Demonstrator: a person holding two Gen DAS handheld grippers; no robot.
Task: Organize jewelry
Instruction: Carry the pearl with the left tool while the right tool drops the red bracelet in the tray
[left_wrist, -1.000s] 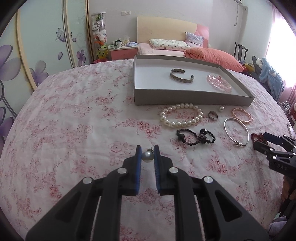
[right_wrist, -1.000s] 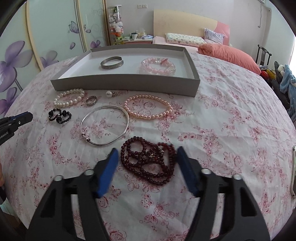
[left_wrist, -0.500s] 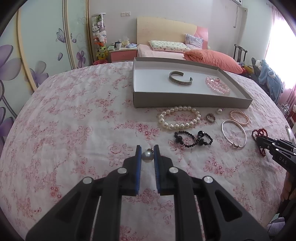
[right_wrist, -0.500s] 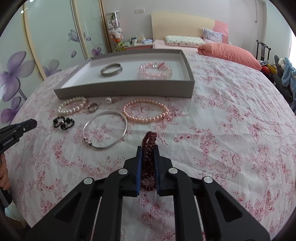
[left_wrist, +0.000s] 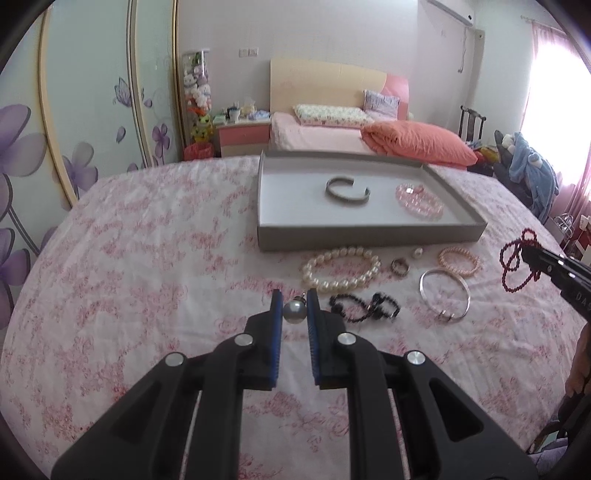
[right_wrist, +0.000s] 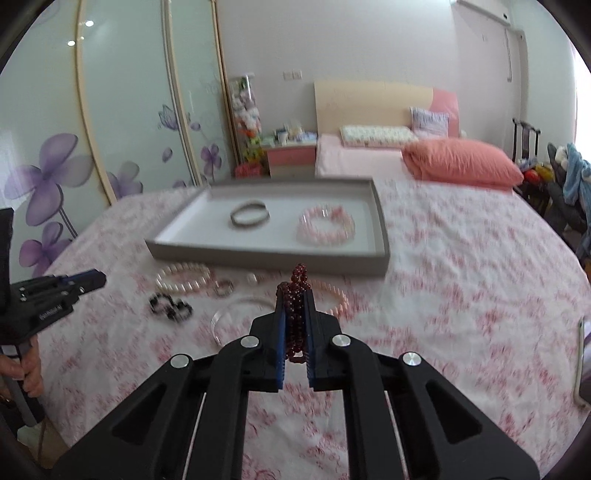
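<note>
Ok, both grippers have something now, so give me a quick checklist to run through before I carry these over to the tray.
1. Left gripper shut on the pearl earring: ok.
2. Right gripper shut on the dark red bead strand: ok.
3. Red strand lifted off the bedspread: ok; its loops hang in the air in the left wrist view.
4. Free floor in the grey tray: ok, left part bare beside the metal cuff and pink crystal bracelet.
5. Loose end of the strand secure: cannot tell.
6. Earring post seated between the pads: cannot tell.
</note>
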